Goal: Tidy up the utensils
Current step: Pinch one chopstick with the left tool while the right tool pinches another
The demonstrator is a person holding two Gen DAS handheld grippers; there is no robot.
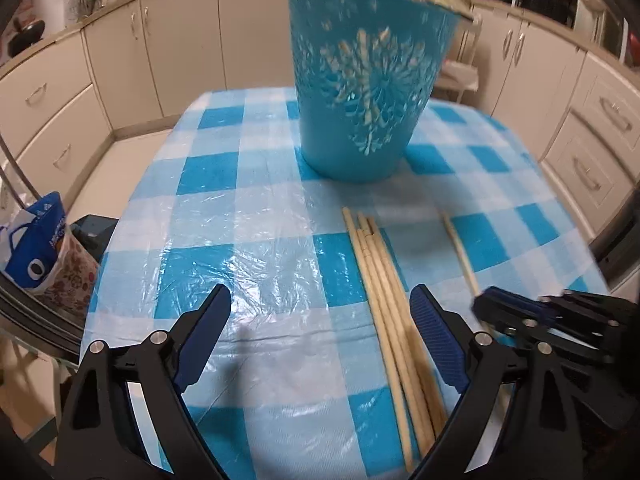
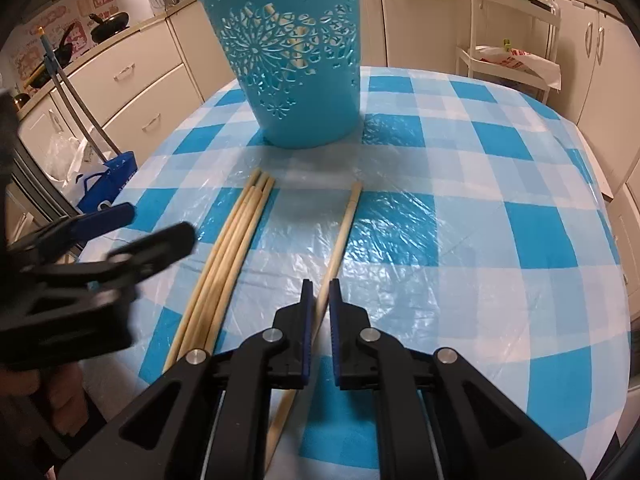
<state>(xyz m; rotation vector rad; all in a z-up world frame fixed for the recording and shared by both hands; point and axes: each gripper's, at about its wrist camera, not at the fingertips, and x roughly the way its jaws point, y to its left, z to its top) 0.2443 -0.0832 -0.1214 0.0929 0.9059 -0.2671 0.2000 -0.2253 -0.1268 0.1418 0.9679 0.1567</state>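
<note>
A teal cut-out basket [image 1: 366,84] [image 2: 294,56] stands upright on the blue checked table, with pale sticks showing through its holes. A bundle of several wooden chopsticks [image 1: 394,308] [image 2: 228,248] lies on the cloth in front of it. One single chopstick [image 2: 340,240] [image 1: 460,252] lies apart to the right. My left gripper [image 1: 320,320] is open and empty, its right finger beside the bundle. My right gripper [image 2: 319,296] has its jaws narrowly apart around the single chopstick, low over the cloth.
The table [image 2: 500,220] carries a checked cloth under clear plastic. Cream kitchen cabinets [image 1: 120,60] ring the room. A blue bag [image 1: 34,248] sits on the floor at the left. A white trolley [image 2: 516,40] stands behind the table at the right.
</note>
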